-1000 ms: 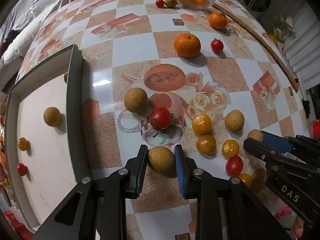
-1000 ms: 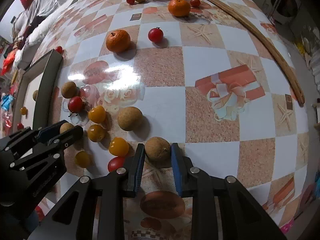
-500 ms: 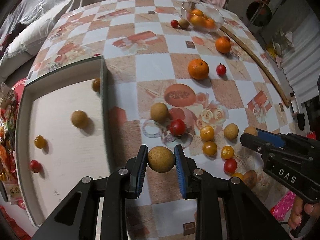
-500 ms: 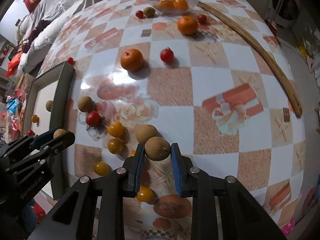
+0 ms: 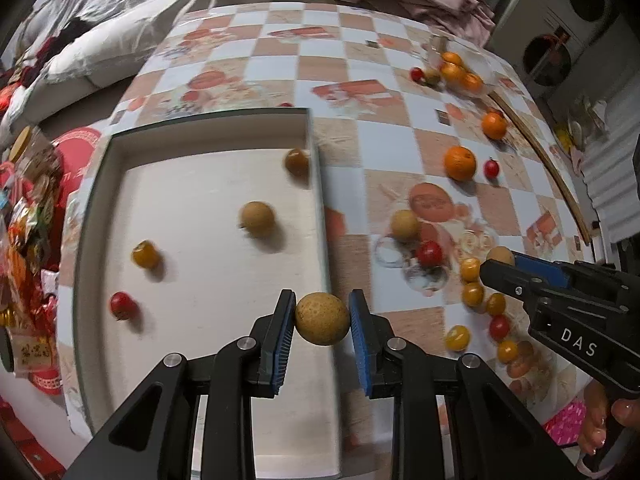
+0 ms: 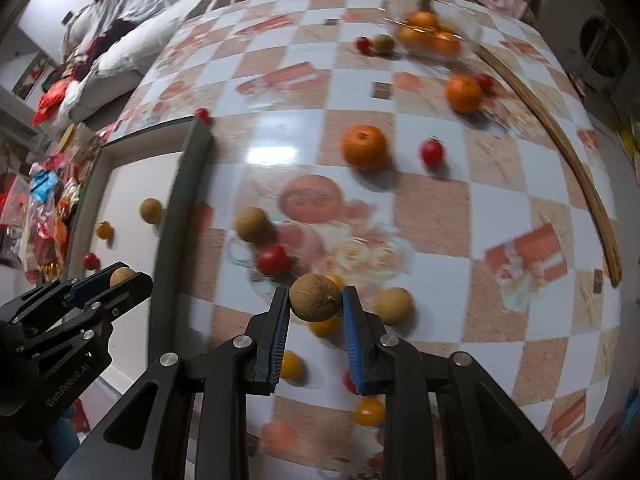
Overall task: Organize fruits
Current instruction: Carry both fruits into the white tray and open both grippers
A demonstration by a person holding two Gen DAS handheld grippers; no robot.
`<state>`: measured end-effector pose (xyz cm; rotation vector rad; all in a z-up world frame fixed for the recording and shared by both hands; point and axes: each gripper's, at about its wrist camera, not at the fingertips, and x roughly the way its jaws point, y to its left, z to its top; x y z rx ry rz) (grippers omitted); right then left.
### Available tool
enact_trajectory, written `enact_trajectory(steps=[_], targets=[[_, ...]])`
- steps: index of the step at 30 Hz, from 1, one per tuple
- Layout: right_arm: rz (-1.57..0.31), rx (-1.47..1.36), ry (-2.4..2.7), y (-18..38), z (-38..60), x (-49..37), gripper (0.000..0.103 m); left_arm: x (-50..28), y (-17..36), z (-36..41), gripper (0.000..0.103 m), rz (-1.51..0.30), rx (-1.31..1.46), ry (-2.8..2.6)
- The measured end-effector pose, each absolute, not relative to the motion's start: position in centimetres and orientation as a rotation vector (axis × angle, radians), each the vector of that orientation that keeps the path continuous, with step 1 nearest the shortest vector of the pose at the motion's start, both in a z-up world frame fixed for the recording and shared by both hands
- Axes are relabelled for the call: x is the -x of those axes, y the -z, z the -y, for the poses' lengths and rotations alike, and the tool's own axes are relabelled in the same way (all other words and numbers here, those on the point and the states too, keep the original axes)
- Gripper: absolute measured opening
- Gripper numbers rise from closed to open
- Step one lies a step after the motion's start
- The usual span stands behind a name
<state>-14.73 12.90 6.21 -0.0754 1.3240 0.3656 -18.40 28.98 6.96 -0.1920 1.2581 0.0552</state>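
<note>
My left gripper (image 5: 322,318) is shut on a tan round fruit (image 5: 322,319) and holds it in the air above the right edge of the white tray (image 5: 200,320). The tray holds a tan fruit (image 5: 257,219), a brownish one (image 5: 297,161), a yellow tomato (image 5: 145,254) and a red tomato (image 5: 121,304). My right gripper (image 6: 315,300) is shut on a brown round fruit (image 6: 315,297), lifted above the table's cluster of yellow and red tomatoes (image 6: 272,259). The right gripper also shows in the left wrist view (image 5: 500,264), and the left gripper in the right wrist view (image 6: 116,278).
Oranges (image 6: 364,147) (image 6: 463,93) and a red tomato (image 6: 432,152) lie mid-table. A glass bowl (image 6: 468,36) with oranges stands at the far edge. A wooden stick (image 6: 568,160) lies along the right side. Snack packets (image 5: 24,232) sit left of the tray.
Both grippers have lifted their fruits off the table and risen. The left gripper has swung left, from over the tablecloth to over the tray's right edge.
</note>
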Motion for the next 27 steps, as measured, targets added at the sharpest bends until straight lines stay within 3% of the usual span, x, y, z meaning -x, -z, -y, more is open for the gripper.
enact_trajectory(steps=[27], targets=[[-1.335, 0.231, -0.622, -5.2, -28.9, 16.7, 0.029, 25.1, -3.6, -40.8, 0.029, -1.280, 0.309, -0.320]])
